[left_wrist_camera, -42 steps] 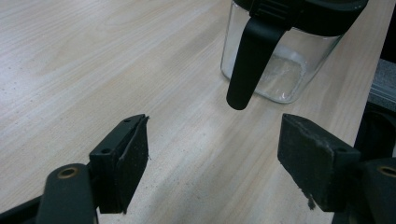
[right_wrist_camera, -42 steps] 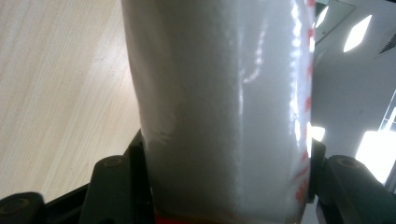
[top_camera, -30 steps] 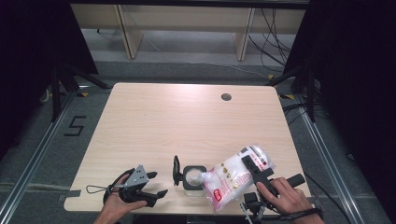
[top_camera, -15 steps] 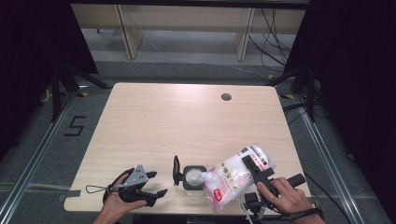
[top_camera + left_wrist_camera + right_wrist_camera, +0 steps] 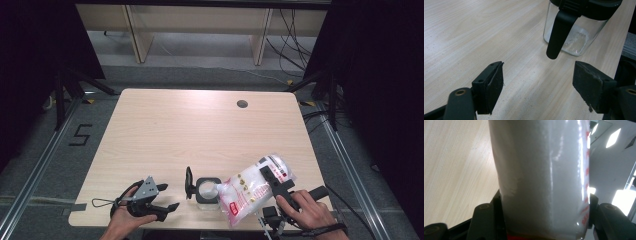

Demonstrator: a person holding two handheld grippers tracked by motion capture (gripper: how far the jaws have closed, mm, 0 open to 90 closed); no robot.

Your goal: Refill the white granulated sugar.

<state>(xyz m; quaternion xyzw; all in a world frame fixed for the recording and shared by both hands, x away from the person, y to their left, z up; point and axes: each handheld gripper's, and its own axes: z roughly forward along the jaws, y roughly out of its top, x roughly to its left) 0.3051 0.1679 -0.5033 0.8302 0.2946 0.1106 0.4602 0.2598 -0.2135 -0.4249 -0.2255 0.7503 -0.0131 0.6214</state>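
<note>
- The work in hand looks like pouring white grains, perhaps sugar or salt, from a plastic bag (image 5: pixel 252 187) into a small glass jar (image 5: pixel 207 190) with a black rim and handle.
- The jar stands upright near the front edge of the desk (image 5: pixel 200 130), between the two hands, with its handle on the side facing the left gripper (image 5: pixel 167 197).
- The right gripper (image 5: pixel 272 177) is clenched around the middle of the bag; in the right gripper view the black pads press on both sides of the full white pouch (image 5: pixel 541 177).
- The bag is lifted and tilted, with its lower corner pointing down at the jar's open mouth, touching it or just above it; I cannot tell which.
- The left gripper is released, its jaws wide apart with nothing between them. It rests low on the desk, to the left of the jar and apart from it, aimed at the handle (image 5: pixel 557 32).
- In the left gripper view a thin layer of white grains lies at the bottom of the jar (image 5: pixel 575 41), so the filling seems to have begun but is far from finished.
- What is left, as I judge it: most of the pour, since the bag looks nearly full, and then setting the bag down.
</note>
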